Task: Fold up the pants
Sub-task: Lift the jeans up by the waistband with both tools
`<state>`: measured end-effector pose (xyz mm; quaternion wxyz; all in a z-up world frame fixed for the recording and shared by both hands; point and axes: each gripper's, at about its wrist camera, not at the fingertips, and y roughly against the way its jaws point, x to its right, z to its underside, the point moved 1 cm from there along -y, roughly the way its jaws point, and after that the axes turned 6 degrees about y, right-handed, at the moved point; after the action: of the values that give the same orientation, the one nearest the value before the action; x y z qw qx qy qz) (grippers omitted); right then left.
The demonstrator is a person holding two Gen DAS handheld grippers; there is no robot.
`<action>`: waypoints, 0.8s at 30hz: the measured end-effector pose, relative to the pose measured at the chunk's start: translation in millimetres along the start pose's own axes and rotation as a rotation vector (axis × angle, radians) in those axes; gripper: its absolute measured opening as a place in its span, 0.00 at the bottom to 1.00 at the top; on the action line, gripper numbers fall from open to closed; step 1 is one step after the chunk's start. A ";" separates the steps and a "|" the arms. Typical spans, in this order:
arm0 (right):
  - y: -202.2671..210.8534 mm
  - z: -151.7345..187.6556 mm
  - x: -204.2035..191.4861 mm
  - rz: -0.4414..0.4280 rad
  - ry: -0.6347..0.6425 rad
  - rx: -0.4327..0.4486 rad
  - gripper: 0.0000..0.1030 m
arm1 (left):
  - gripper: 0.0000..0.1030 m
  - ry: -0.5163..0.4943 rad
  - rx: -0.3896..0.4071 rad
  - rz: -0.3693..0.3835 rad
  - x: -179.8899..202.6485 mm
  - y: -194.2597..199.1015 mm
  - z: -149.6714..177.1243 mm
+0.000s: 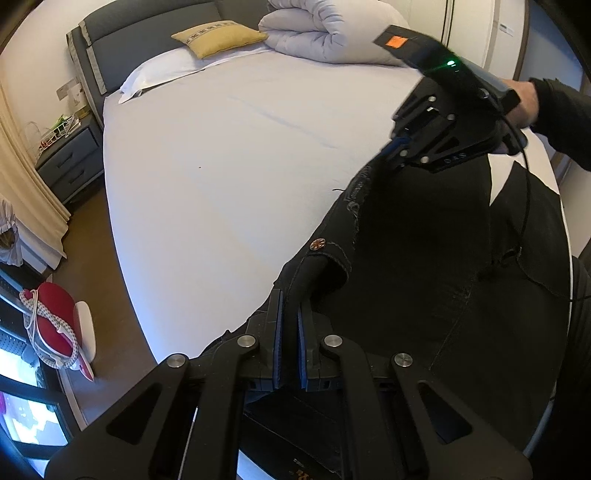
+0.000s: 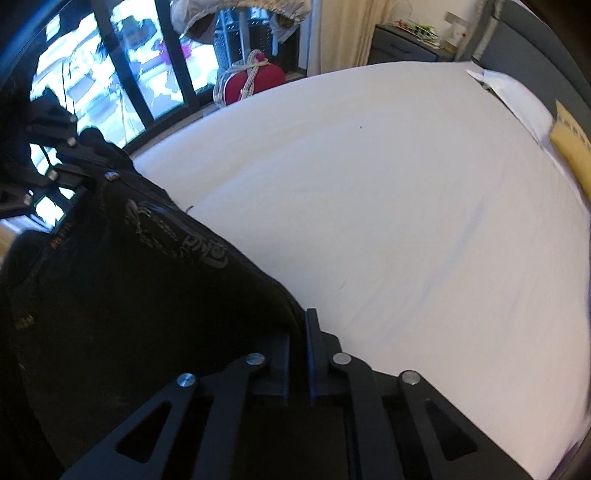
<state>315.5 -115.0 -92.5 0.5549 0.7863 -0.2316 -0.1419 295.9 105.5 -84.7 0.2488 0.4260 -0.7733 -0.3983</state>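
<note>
Black pants (image 1: 424, 266) with a copper button and pale embroidery hang stretched between my two grippers above the white bed (image 1: 229, 155). My left gripper (image 1: 290, 306) is shut on the waistband corner near the button. My right gripper (image 1: 397, 155) shows in the left wrist view, shut on the other waistband corner. In the right wrist view the pants (image 2: 147, 280) fill the lower left, and my right gripper (image 2: 298, 328) is shut on their edge. My left gripper (image 2: 85, 177) shows at the far left there. The legs hang down out of sight.
A yellow cushion (image 1: 218, 38), a white pillow (image 1: 162, 70) and a rolled duvet (image 1: 325, 33) lie at the head of the bed. A grey nightstand (image 1: 70, 158) stands on the left. A red bag (image 1: 51, 321) sits on the floor by the window.
</note>
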 end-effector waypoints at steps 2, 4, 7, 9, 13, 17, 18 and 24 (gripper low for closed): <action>5.2 4.6 -4.1 -0.023 -0.041 0.021 0.06 | 0.05 0.009 0.003 0.004 2.1 2.9 2.4; 10.6 9.7 -10.4 -0.044 -0.075 0.050 0.06 | 0.05 0.014 0.003 0.006 5.2 5.3 3.7; 17.8 13.6 -20.4 -0.075 -0.124 0.098 0.06 | 0.05 0.018 0.002 0.009 12.5 11.7 8.9; 20.4 11.7 -30.9 -0.103 -0.127 0.125 0.06 | 0.05 0.022 0.002 0.015 17.1 18.1 13.2; 20.6 7.9 -61.5 -0.128 -0.055 0.129 0.06 | 0.05 0.032 0.001 0.021 25.9 29.2 24.7; 18.7 5.0 -94.2 -0.129 0.041 0.099 0.06 | 0.05 0.036 0.001 0.022 31.5 41.8 36.9; 20.5 10.0 -102.5 -0.119 0.069 0.088 0.06 | 0.05 0.027 0.001 0.019 34.5 46.8 42.3; 35.4 46.1 -153.4 -0.032 0.223 0.028 0.06 | 0.05 -0.071 -0.030 -0.007 62.5 64.6 75.1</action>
<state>155.3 -81.9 -80.4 0.5637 0.8086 -0.1578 -0.0591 179.6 102.9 -70.3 0.2263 0.4106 -0.7739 -0.4257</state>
